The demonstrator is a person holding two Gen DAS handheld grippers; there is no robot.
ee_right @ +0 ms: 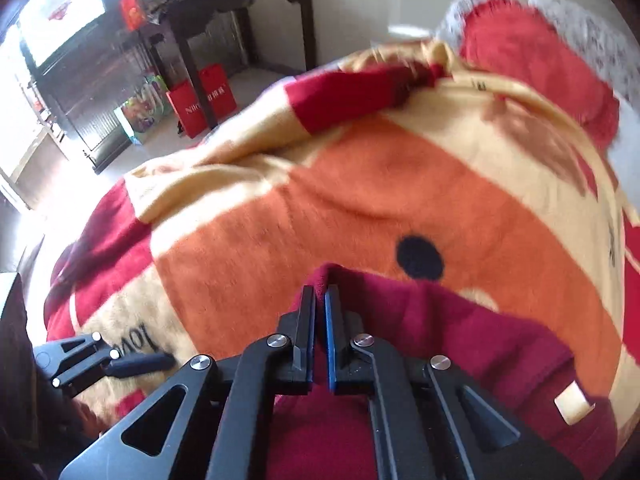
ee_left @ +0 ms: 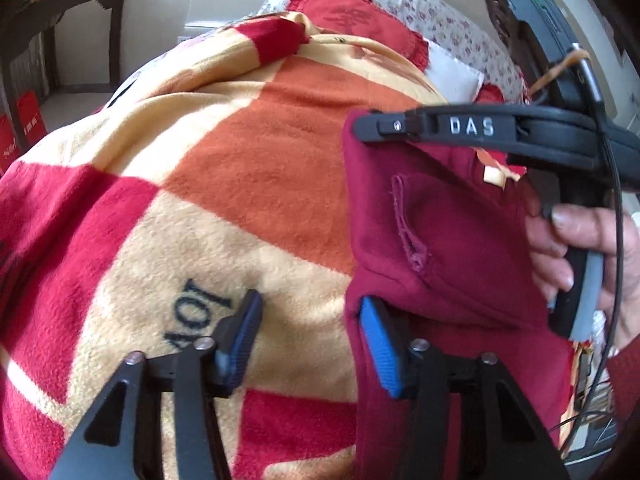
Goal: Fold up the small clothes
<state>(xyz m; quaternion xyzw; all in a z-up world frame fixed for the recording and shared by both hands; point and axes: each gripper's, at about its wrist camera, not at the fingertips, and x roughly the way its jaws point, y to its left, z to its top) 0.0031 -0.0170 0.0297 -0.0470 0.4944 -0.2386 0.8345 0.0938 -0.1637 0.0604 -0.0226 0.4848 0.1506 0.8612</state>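
A dark maroon fleece garment [ee_left: 448,248] lies on the blanket at the right of the left wrist view, with a stitched pocket seam and a cream tag [ee_left: 496,174]. My left gripper [ee_left: 310,322] stands open at the garment's near left edge. Its right blue pad [ee_left: 380,344] rests against the cloth and its left finger is over bare blanket. My right gripper [ee_right: 321,294] is shut on a raised pinch of the garment [ee_right: 420,320] at its far corner. From the left wrist view the right gripper [ee_left: 362,130] shows side-on, held by a hand [ee_left: 592,248].
A fleece blanket [ee_left: 248,168] in red, orange and cream squares covers the bed. Floral and red pillows [ee_left: 360,12] lie at the far end. A dark wooden table [ee_right: 240,12] and red bags [ee_right: 200,104] stand on the floor beyond. A black device [ee_left: 532,20] stands at the right.
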